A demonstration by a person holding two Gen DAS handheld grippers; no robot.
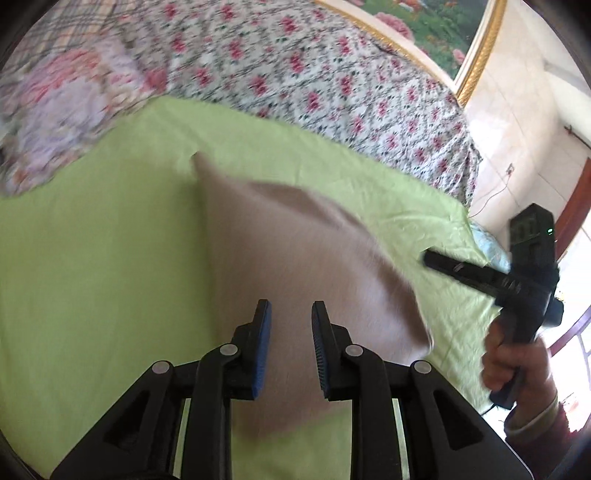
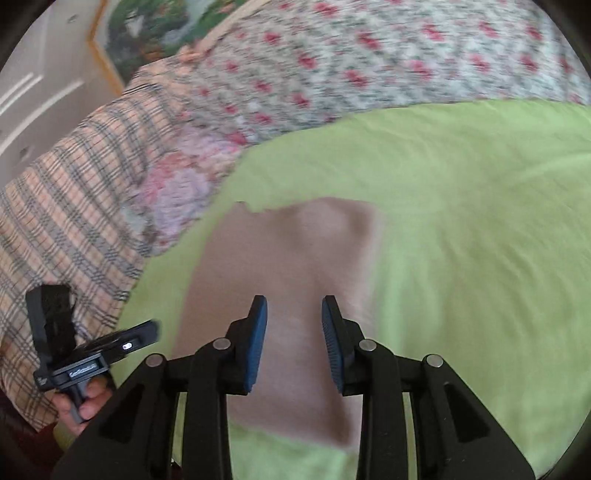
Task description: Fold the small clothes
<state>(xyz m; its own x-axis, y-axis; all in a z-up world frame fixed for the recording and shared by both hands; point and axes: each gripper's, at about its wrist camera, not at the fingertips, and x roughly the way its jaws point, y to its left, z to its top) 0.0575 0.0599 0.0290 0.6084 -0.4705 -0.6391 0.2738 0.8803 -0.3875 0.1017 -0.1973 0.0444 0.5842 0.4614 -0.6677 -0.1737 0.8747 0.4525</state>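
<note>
A small beige-pink garment (image 1: 295, 251) lies flat on a light green cloth (image 1: 92, 266); it also shows in the right wrist view (image 2: 288, 266). My left gripper (image 1: 291, 314) is open and empty, hovering above the garment's near part. My right gripper (image 2: 293, 310) is open and empty, also above the garment. The right gripper's body appears in the left wrist view at the right (image 1: 524, 273), held by a hand. The left gripper's body appears in the right wrist view at the lower left (image 2: 85, 354). Both views are motion-blurred.
A floral bedsheet (image 1: 314, 62) covers the bed beyond the green cloth. A plaid blanket (image 2: 62, 206) and a pink flowered pillow (image 1: 55, 122) lie at the left. A gold-framed picture (image 1: 443, 33) leans on the tiled wall.
</note>
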